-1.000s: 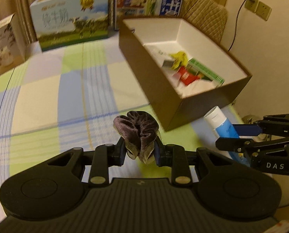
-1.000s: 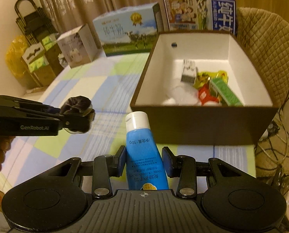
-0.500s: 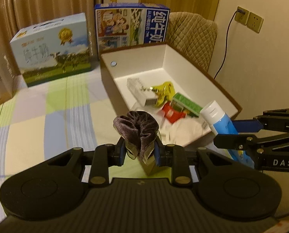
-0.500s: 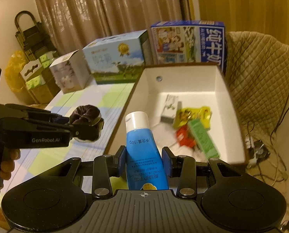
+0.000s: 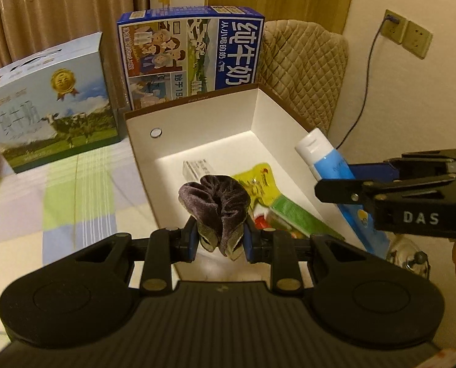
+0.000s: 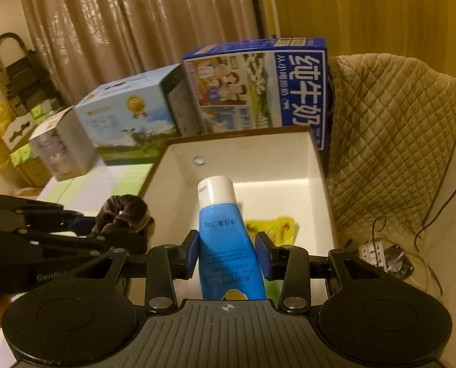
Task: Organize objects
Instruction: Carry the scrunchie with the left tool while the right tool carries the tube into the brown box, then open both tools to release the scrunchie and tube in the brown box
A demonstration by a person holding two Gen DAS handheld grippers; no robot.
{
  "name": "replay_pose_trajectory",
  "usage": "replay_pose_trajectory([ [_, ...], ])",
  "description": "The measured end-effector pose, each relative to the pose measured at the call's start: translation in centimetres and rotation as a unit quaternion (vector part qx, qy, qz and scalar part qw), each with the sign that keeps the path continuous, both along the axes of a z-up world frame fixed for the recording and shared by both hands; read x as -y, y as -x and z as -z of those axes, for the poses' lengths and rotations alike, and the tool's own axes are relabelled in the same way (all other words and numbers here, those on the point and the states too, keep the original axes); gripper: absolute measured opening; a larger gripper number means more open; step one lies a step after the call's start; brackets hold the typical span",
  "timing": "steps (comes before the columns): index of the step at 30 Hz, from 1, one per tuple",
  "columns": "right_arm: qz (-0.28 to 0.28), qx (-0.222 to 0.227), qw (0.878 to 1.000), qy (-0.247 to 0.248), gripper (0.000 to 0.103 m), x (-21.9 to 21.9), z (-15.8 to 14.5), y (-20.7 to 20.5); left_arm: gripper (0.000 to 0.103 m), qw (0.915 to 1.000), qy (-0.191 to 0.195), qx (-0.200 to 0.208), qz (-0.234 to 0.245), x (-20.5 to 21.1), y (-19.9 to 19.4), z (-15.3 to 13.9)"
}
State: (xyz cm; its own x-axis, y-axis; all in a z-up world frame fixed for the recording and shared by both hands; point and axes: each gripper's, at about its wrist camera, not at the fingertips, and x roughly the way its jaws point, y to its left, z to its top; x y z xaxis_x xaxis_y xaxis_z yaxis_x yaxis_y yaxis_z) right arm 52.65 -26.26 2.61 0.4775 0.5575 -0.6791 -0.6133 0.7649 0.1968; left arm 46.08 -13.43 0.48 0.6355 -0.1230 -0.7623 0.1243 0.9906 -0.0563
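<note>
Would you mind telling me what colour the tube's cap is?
White, on a bright blue tube; the cap shows best in the right wrist view.

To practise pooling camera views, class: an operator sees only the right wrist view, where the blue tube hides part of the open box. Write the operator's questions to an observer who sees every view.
Operator: My blue tube hides the box. What lies beside the yellow packet?
Observer: A green packet, by the box's right wall.
Operator: Anything else?
Observer: A red packet, just beyond the scrunchie held in the left gripper.
</note>
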Motion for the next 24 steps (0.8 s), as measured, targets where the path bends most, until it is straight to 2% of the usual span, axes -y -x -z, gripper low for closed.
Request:
replay_pose_trajectory([
  [11, 0.03, -0.017, 0.999, 0.028, 0.037, -2.6, 3.5, -7.5, 0.023, 0.999, -0.03, -0.025, -0.022, 0.1, -7.8, 2.8],
  [15, 0.039, -0.01, 0.998, 0.038, 0.037, -3.4, 4.4, -9.0, 0.023, 0.9982, -0.037, -0.033, -0.032, -0.4, -9.4, 3.9],
  [18, 0.049, 0.0, 0.998, 0.026, 0.038, -3.6, 4.4, -9.9, 0.024, 0.9975, -0.042, -0.041, -0.04, -0.9, -10.5, 4.6],
  [22, 0.052, 0.017, 0.998, 0.015, 0.052, -3.6, 3.8, -10.5, 0.024, 0.9968, -0.046, -0.045, -0.047, -1.2, -11.4, 5.1],
  [24, 0.052, 0.02, 0.998, 0.016, 0.055, -3.6, 3.5, -10.4, 0.024, 0.9966, -0.047, -0.046, -0.048, -1.4, -11.7, 5.3],
])
